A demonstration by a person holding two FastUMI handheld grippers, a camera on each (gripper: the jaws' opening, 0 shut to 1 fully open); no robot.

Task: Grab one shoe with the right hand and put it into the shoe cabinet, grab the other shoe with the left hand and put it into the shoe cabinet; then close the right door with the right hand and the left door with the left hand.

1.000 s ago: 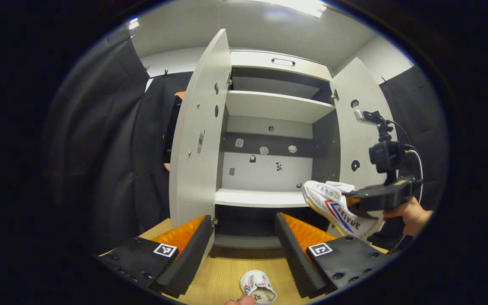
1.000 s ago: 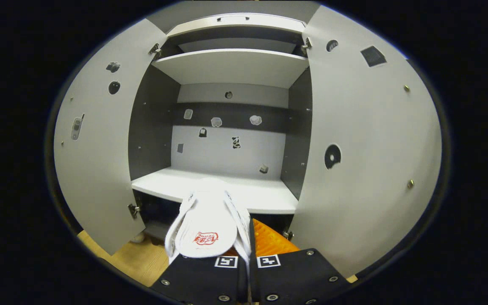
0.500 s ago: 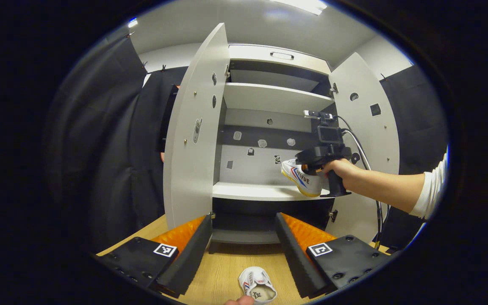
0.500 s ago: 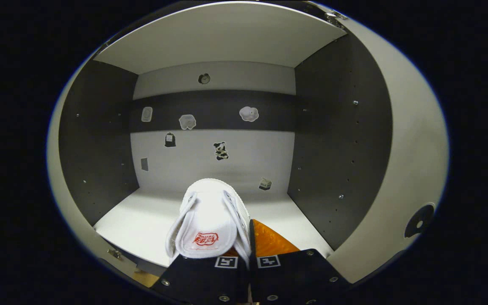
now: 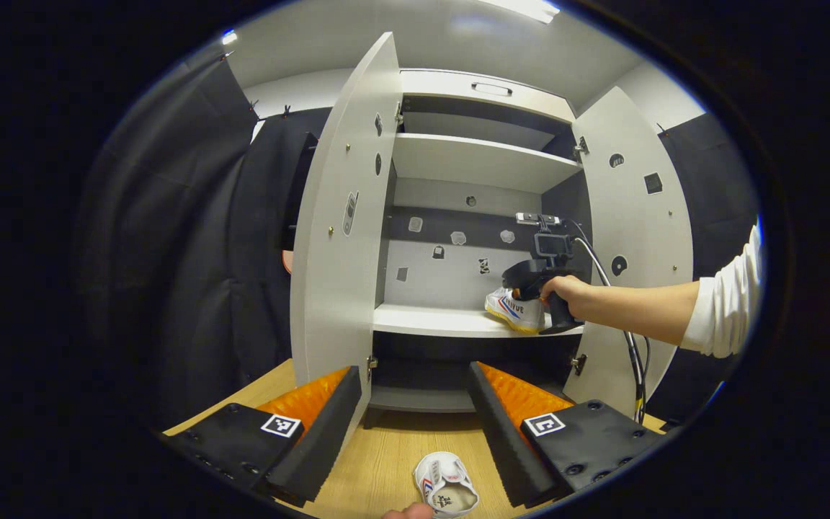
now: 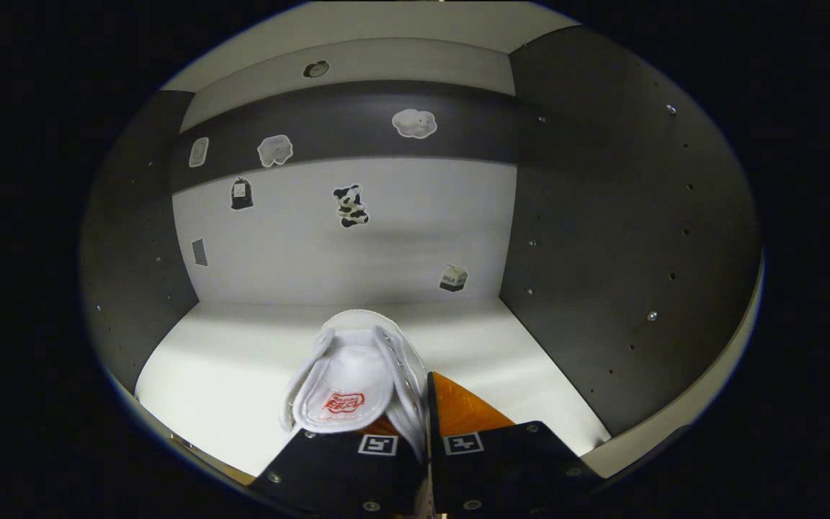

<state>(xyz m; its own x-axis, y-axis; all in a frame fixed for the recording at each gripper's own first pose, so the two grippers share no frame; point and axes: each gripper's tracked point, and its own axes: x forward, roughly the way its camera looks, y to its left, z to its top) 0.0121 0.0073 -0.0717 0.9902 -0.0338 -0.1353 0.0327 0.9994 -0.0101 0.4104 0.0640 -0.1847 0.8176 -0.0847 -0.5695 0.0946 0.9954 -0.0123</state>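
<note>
At the centre right of the left gripper view, the right tool (image 5: 523,285) is seen inside the shoe cabinet (image 5: 483,162), held by a hand (image 5: 566,290) with a white sleeve (image 5: 728,306) at the right edge of the frame. A white shoe (image 5: 514,312) is clamped by it at the right end of the middle shelf (image 5: 444,322); whether the sole touches the shelf cannot be told. Both doors are seen swung open, the left door (image 5: 343,216) left of centre and the right door (image 5: 638,238) to the right.

At the bottom centre of the right gripper view, the same shoe (image 6: 354,375) is gripped between the closed fingers of the right tool (image 6: 426,432), toe pointing towards the sticker-covered back wall (image 6: 386,245) of the cabinet.

In the lower part of the left gripper view, the left tool (image 5: 415,404) is held wide open with nothing between its fingers, above a wooden floor (image 5: 386,454). The other shoe (image 5: 447,490) lies on that floor at the bottom edge, opening upward.
</note>
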